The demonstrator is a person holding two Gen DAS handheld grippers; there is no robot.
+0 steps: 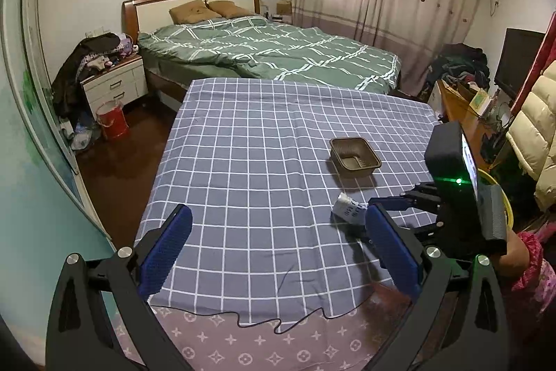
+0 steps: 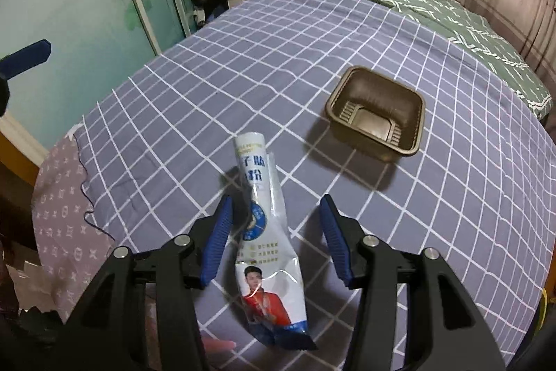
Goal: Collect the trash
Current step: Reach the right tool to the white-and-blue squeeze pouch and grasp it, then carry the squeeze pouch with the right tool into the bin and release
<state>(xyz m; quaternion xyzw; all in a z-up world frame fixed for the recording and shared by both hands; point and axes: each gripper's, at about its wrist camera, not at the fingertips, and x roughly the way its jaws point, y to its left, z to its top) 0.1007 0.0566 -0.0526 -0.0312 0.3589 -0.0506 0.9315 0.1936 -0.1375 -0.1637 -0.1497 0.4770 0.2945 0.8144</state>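
Observation:
A white and blue snack packet (image 2: pixel 264 232) lies on the grey checked tablecloth (image 2: pixel 312 58). It sits between the fingers of my right gripper (image 2: pixel 276 214), which is open around it without touching. The packet also shows in the left wrist view (image 1: pixel 347 209). A brown plastic tray (image 2: pixel 377 114) stands empty beyond the packet, to the right; it also shows in the left wrist view (image 1: pixel 354 157). My left gripper (image 1: pixel 278 232) is open and empty above the near part of the table. The right gripper's body (image 1: pixel 458 197) shows at the right of the left wrist view.
A bed with a green quilt (image 1: pixel 278 51) stands behind the table. A white nightstand (image 1: pixel 114 82) piled with clothes and a red bucket (image 1: pixel 111 121) are at the left. A thin black cable (image 1: pixel 264 322) lies along the table's near edge. A desk with clutter (image 1: pixel 462 100) is at the right.

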